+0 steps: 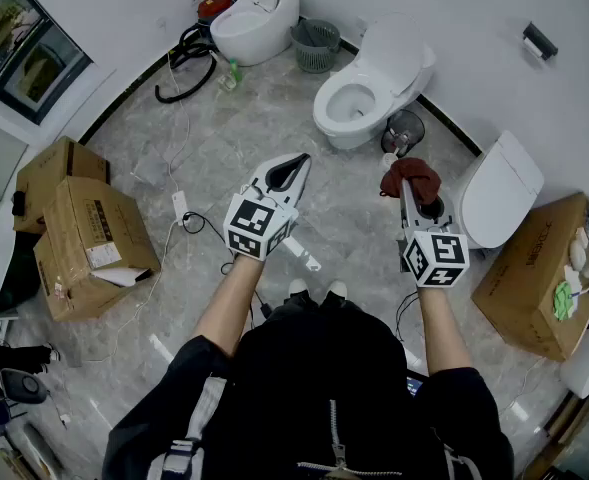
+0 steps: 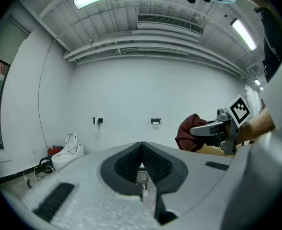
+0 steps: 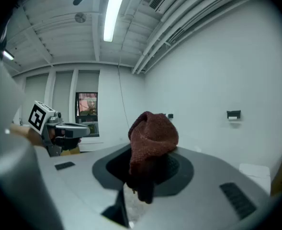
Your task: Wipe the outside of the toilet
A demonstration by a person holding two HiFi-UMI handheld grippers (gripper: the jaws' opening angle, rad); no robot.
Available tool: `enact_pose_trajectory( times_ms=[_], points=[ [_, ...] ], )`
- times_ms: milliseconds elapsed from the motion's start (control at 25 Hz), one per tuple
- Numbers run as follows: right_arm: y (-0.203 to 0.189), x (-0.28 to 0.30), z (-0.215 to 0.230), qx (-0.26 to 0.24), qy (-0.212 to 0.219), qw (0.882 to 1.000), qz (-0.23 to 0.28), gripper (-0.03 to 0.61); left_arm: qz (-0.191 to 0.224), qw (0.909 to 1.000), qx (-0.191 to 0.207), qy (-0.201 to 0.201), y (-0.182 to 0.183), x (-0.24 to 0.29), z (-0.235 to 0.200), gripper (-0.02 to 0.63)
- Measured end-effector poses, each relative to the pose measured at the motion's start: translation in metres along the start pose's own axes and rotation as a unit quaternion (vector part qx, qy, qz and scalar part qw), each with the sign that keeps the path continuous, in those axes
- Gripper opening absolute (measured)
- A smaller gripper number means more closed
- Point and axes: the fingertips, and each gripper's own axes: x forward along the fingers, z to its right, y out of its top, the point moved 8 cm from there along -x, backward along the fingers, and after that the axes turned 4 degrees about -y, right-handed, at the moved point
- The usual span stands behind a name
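1. My right hand-held gripper [image 1: 415, 190] sits right of centre in the head view. Its jaws are clamped on a dark red cloth [image 1: 411, 178], which bunches up above the tips and hangs down between them in the right gripper view.
2. My left hand-held gripper [image 1: 301, 159] is at the centre of the head view. Its jaws meet at the tips and nothing is caught between them.
3. The toilet [image 1: 359, 103] I take to be the one to wipe stands in the upper middle of the head view, right of centre. Its lid is up and it is well apart from both grippers.
4. A second toilet [image 1: 259, 18] stands against the wall at the top of that view. I cannot say for sure which of the two is meant.
5. Progress, as I judge it: the cloth is in hand, so the tool is ready, but it is held in the air over the floor [image 1: 204, 138] and touches no porcelain.
6. No wiping shows as done. The whole outside is left: bowl, base, tank side and lid.
7. Closing the gap to the toilet comes first.
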Motion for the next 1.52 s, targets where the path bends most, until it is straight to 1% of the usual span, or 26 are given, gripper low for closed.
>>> enact_pose_trajectory(
  times_ms=[400,680,960,1280,1520],
  points=[
    [-0.009,0.016,-0.044,0.004,-0.009,1.000,-0.001,0.103,0.007,0.9999,-0.006,-0.007,-0.011,-0.029,-0.036,0.008],
    [-0.025,0.023,-0.051,0.015,-0.026,0.999,-0.025,0.103,0.000,0.9995,-0.022,-0.021,-0.028,-0.026,-0.051,0.008],
    [-0.036,0.056,-0.033,0.023,-0.044,0.998,-0.048,0.103,-0.009,0.9989,-0.033,-0.031,-0.037,0.011,-0.075,0.008],
    [-0.037,0.125,0.011,0.042,-0.053,0.996,-0.060,0.103,-0.021,0.9985,-0.030,-0.040,-0.031,0.082,-0.116,0.008],
    [-0.038,0.175,0.049,0.054,-0.055,0.995,-0.071,0.103,-0.038,0.9982,-0.026,-0.039,-0.028,0.132,-0.144,0.008]
  ],
)
